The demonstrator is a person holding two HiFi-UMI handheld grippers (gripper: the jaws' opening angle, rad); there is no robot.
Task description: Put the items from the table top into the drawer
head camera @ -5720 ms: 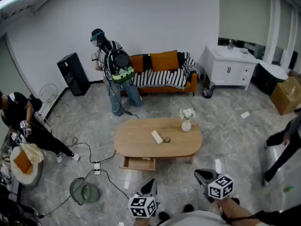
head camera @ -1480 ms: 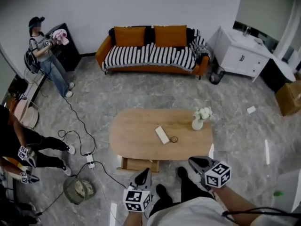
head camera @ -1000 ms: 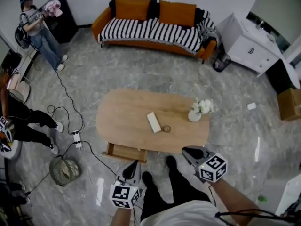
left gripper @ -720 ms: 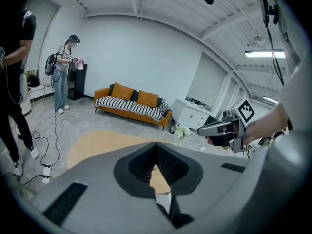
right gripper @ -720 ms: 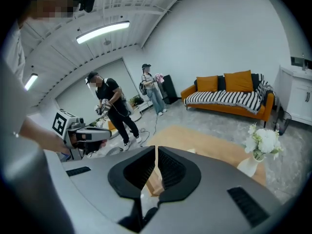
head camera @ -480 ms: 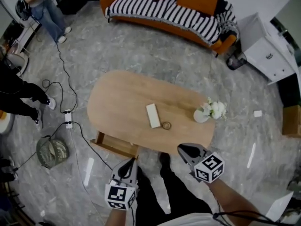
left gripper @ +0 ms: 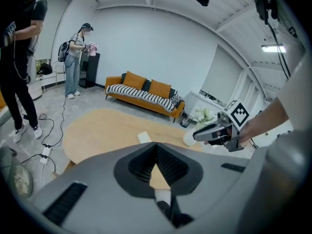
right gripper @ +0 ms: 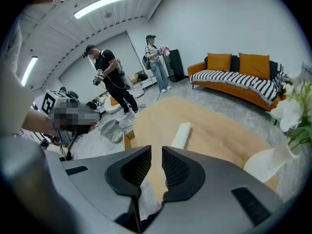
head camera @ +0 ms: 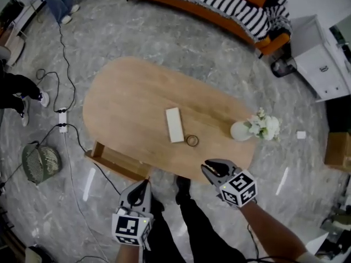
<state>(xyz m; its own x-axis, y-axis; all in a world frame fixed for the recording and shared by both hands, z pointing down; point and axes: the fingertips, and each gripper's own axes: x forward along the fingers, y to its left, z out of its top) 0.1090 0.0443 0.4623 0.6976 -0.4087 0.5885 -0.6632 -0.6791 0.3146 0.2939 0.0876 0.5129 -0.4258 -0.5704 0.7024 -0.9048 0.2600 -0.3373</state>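
Reaching is judged under way: the jaws of the right gripper (head camera: 211,168), slightly parted and empty, have just been opening; those of the left gripper (head camera: 144,183) are pressed together. Next, the ring (head camera: 192,141) just ahead of the right fingertips is to be pinched.

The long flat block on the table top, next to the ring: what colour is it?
The block is white; the head view shows it best.

one oval table (head camera: 131,103) here, carrying one white block (head camera: 174,125), one ring (head camera: 192,141), one vase of flowers (head camera: 241,130). one open drawer (head camera: 112,160) at its near left. two grippers up close: left gripper (head camera: 143,185), right gripper (head camera: 210,169). one striped sofa (head camera: 230,10) far back.
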